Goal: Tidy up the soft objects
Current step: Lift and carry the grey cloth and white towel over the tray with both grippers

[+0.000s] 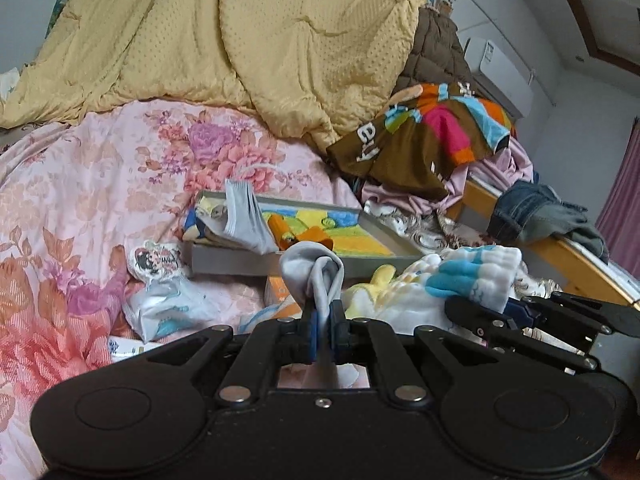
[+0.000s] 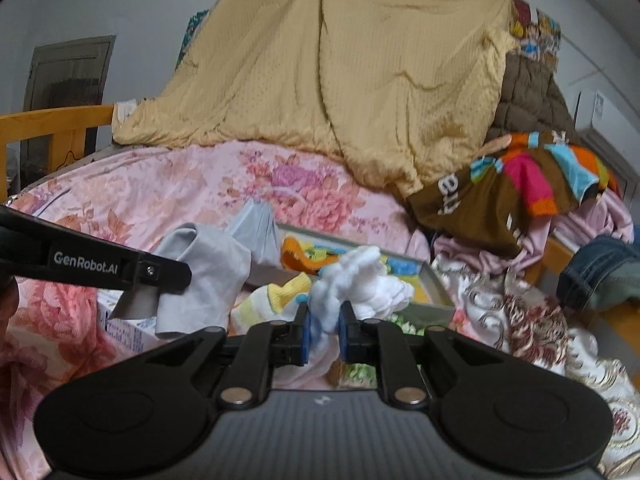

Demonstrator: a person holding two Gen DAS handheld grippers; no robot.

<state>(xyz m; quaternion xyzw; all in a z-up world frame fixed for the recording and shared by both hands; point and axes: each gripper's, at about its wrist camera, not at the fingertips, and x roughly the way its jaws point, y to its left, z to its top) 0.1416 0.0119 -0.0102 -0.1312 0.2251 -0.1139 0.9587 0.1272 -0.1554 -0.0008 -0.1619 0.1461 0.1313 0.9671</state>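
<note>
Two socks are up off the bed, one in each tool. My left tool (image 1: 323, 312) is pinched almost flat on a grey sock (image 1: 316, 272), which loops up above the pads, its tail hanging down behind them. My right tool (image 2: 324, 322) is clamped narrow on a fluffy white and blue sock (image 2: 360, 276), bunched thick between the pads. In the left view that sock sits just to the right, with a yellow-tipped one (image 1: 380, 280) lying near it on the covers.

Just beyond both tools lies a shallow grey tray (image 1: 240, 260) on the pink floral bedspread (image 1: 100, 184). It already carries a folded grey piece (image 1: 248, 220) at its left end and an orange sock (image 1: 292, 236) on a bright patterned cloth. A white printed pouch (image 1: 160, 264) lies left of the tray, and a yellow quilt (image 1: 240, 40) is heaped on the far side.

I judge this as the carry step: both picks are made, neither sock is placed. Next I need to bring each sock over the tray's near wall, lower it onto a free stretch at the right end, then release. The grey sock's dangling tail may snag the rim, so I'd clear the wall first.
</note>
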